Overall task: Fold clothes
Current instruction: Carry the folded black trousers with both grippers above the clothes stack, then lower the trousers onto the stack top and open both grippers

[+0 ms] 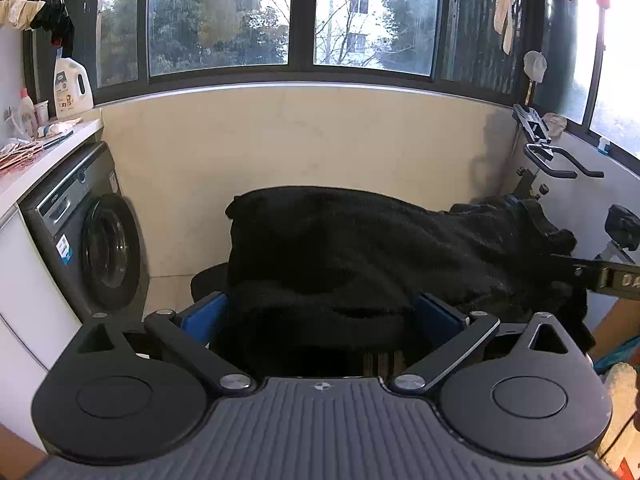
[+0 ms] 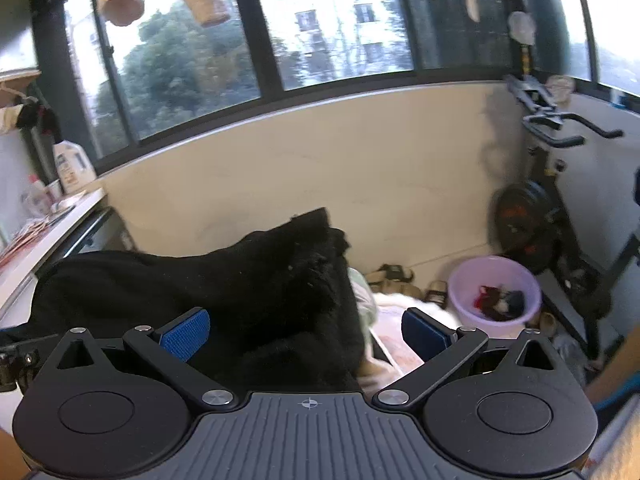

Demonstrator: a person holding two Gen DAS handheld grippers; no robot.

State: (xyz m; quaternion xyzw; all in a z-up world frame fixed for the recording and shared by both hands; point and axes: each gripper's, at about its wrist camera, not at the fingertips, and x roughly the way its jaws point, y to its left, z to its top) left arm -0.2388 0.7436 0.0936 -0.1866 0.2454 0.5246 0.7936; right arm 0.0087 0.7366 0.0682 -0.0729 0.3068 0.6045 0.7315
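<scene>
The big windows fill the top of both views, with trees and a tall building outside. Below them a cream wall curves across the middle. A dark washer stands at the left of the left wrist view, under a white counter that holds a white jug in the upper left. An exercise bike stands at the right side of the right wrist view. The black cloth is the thing to fold. It is fuzzy, and it lies bunched in the middle of the left wrist view and in the lower left and middle of the right wrist view, lifted up in front of the wall. The left tool sits at the bottom middle of its view. Its two blue pads are wide apart, and the cloth fills the gap between them and touches both, so I cannot tell if it is gripped or just draped there. The right tool is at the bottom middle of its view, and its blue pads are wide apart too. The cloth lies over the left half of the gap, and the right pad is bare with nothing touching it. A purple tub sits on the floor at the lower right, with small red and dark things inside. Some sandals lie just left of the tub.
</scene>
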